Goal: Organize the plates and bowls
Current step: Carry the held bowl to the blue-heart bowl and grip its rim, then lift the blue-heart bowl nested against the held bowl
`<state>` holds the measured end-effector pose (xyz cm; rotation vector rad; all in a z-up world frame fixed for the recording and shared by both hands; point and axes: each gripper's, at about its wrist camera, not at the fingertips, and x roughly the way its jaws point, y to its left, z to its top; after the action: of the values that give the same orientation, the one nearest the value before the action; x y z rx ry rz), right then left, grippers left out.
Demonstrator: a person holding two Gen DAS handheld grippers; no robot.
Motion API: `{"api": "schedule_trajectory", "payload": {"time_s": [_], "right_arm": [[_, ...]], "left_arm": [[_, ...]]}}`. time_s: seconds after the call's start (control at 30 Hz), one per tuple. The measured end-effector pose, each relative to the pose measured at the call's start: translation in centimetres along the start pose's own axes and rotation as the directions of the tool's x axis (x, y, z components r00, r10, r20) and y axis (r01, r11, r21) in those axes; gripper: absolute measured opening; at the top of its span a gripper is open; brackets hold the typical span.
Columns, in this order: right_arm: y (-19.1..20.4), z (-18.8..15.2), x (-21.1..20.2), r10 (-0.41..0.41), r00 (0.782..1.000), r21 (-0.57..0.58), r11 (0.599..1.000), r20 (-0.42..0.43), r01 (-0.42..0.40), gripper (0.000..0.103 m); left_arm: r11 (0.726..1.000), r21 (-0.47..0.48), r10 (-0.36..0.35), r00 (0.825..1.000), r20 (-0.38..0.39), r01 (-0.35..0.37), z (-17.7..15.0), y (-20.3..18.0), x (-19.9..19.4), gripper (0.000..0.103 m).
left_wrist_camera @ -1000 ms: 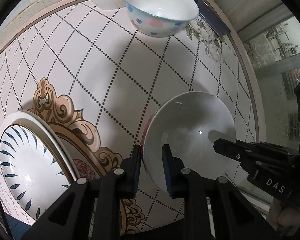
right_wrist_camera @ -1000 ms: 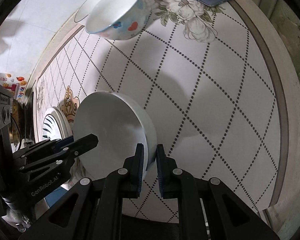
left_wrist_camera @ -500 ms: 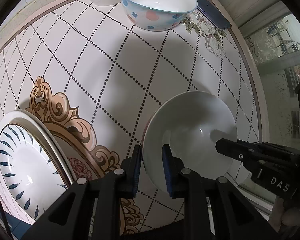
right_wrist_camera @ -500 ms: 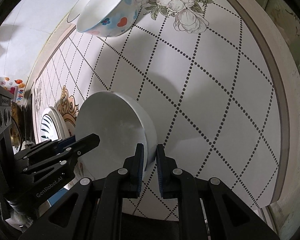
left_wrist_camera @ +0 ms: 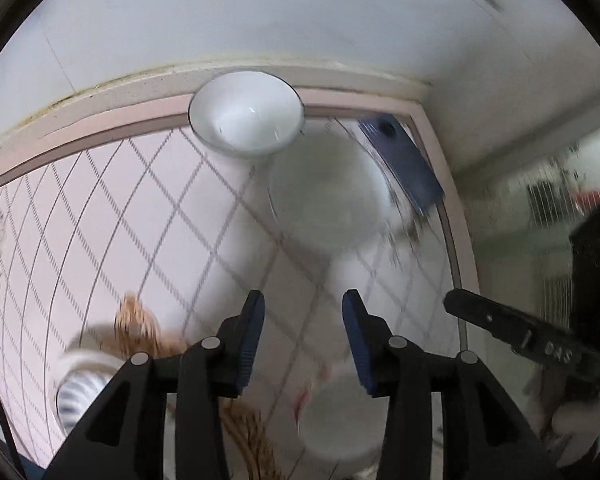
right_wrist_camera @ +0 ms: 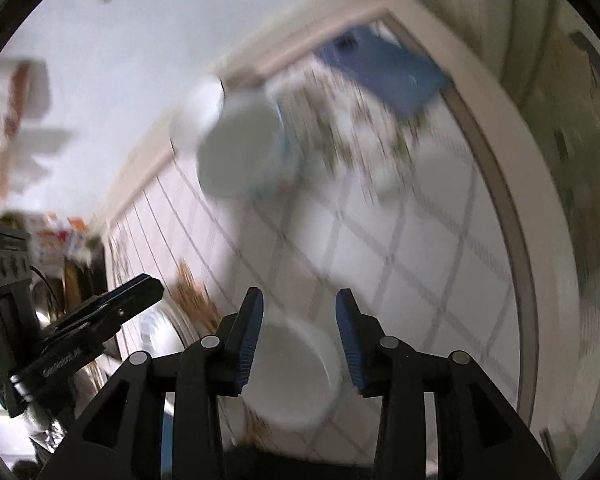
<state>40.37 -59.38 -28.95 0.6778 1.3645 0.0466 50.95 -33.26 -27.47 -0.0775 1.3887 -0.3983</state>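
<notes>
Both views are motion-blurred. My left gripper (left_wrist_camera: 303, 320) is open and empty above the patterned table (left_wrist_camera: 140, 220). My right gripper (right_wrist_camera: 299, 320) is open and empty too. The plain white bowl (right_wrist_camera: 296, 376) sits on the table below and between the two grippers; it shows low in the left wrist view (left_wrist_camera: 336, 424). The flowered bowl (left_wrist_camera: 328, 196) stands further back, blurred, also in the right wrist view (right_wrist_camera: 240, 152). A white bowl (left_wrist_camera: 246, 118) sits at the back edge. The blue-striped plate (left_wrist_camera: 80, 396) lies at the lower left.
A dark blue phone (left_wrist_camera: 400, 160) lies at the table's back right corner, also in the right wrist view (right_wrist_camera: 384, 72). A wall runs behind the table. The table's right edge (right_wrist_camera: 512, 240) borders a window area.
Both grippers have opened and let go of the plain white bowl, which now rests on the table. Both have lifted and tilted up toward the back wall.
</notes>
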Motion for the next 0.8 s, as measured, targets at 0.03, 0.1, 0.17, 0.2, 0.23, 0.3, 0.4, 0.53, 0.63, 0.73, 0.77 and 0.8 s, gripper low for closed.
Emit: {"api": "schedule_trajectory", "payload": {"time_s": [0.03, 0.1, 0.17, 0.2, 0.23, 0.3, 0.4, 0.53, 0.63, 0.73, 0.77, 0.8], "right_arm": [[0.4, 1.5, 0.2, 0.001, 1.0, -0.004, 1.0, 0.022, -0.001, 0.041], [0.7, 3.8, 1.1, 0.008, 0.999, 0.008, 1.0, 0.037, -0.009, 0.041], [0.9, 6.1, 2.8, 0.021, 0.999, 0.026, 0.999, 0.029, -0.021, 0.041], [0.9, 6.8, 3.6, 0.016, 1.0, 0.033, 0.999, 0.025, -0.017, 0.041], [1.0, 7.8, 4.6, 0.012, 1.0, 0.038, 0.999, 0.02, -0.013, 0.041], [1.1, 9.0, 6.0, 0.007, 1.0, 0.048, 0.999, 0.007, -0.007, 0.041], [0.8, 10.4, 8.3, 0.011, 1.0, 0.07, 0.998, -0.023, -0.01, 0.039], [1.0, 11.3, 10.3, -0.043, 0.998, 0.055, 0.997, -0.034, 0.045, 0.014], [1.8, 11.4, 10.5, -0.076, 0.997, 0.015, 0.997, -0.021, 0.077, 0.014], [2.0, 11.1, 10.6, -0.1, 0.995, -0.01, 0.995, -0.022, 0.099, 0.013], [2.2, 10.9, 10.6, -0.106, 0.994, -0.018, 0.994, -0.023, 0.105, 0.013], [2.3, 10.8, 10.5, -0.11, 0.994, -0.022, 0.994, -0.022, 0.11, 0.013]], "left_arm": [[1.0, -0.017, -0.005, 1.0, -0.008, 0.005, 1.0, 0.4, 0.7, 0.038], [0.999, -0.047, -0.003, 1.0, -0.03, 0.001, 3.0, 1.3, 2.7, 0.038], [0.998, -0.067, -0.008, 0.999, -0.053, 0.004, 4.3, 2.0, 4.4, 0.038], [0.997, -0.079, -0.014, 0.998, -0.067, 0.008, 4.7, 2.2, 5.2, 0.038], [0.996, -0.09, -0.027, 0.997, -0.078, 0.02, 5.1, 2.5, 5.9, 0.038], [0.993, -0.11, -0.051, 0.993, -0.103, 0.039, 5.8, 2.8, 7.4, 0.038], [0.993, -0.114, -0.042, 0.992, -0.117, 0.029, 6.1, 2.7, 8.8, 0.027], [0.998, -0.07, -0.003, 0.994, -0.113, -0.005, 6.3, 1.8, 9.1, 0.015], [0.999, -0.045, 0.019, 0.995, -0.099, -0.024, 6.2, 1.4, 9.0, 0.013], [0.999, -0.029, 0.033, 0.996, -0.084, -0.036, 6.0, 1.2, 8.6, 0.013], [0.999, -0.023, 0.037, 0.996, -0.08, -0.039, 5.9, 1.1, 8.4, 0.013], [0.999, -0.019, 0.038, 0.996, -0.078, -0.04, 5.9, 1.0, 8.2, 0.013]]}}
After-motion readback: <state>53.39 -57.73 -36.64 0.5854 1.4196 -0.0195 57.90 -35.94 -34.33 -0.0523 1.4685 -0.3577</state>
